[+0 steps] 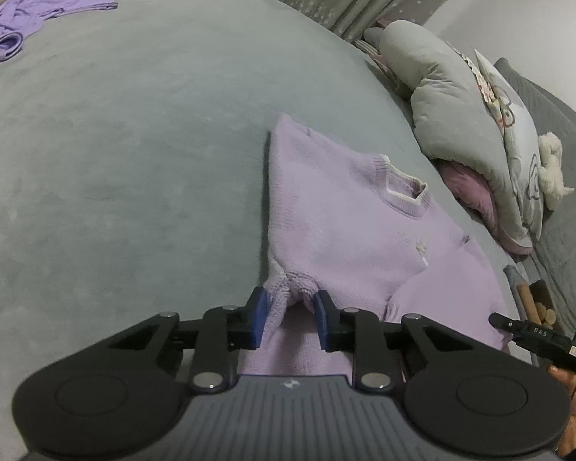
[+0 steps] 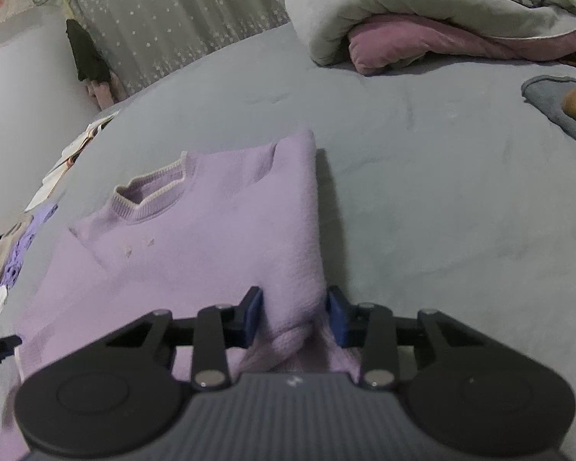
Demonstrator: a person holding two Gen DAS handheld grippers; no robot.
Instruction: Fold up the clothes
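A grey-covered bed carrying clothes and bedding

The bed has a smooth grey cover. A lilac knitted sweater lies flat on it near the front, sleeves folded in. A crumpled purple garment lies far off to the left. A rolled grey and pink quilt sits at the far right by a printed pillow.

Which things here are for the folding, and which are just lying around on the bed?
For the folding:
- lilac sweater, its sides already folded in
- left tongs, pinching one bunched near corner
- right tongs, pinching the other near corner

Just lying about:
- purple garment, crumpled far off
- grey quilt with pink lining
- plush toy
- starry curtain
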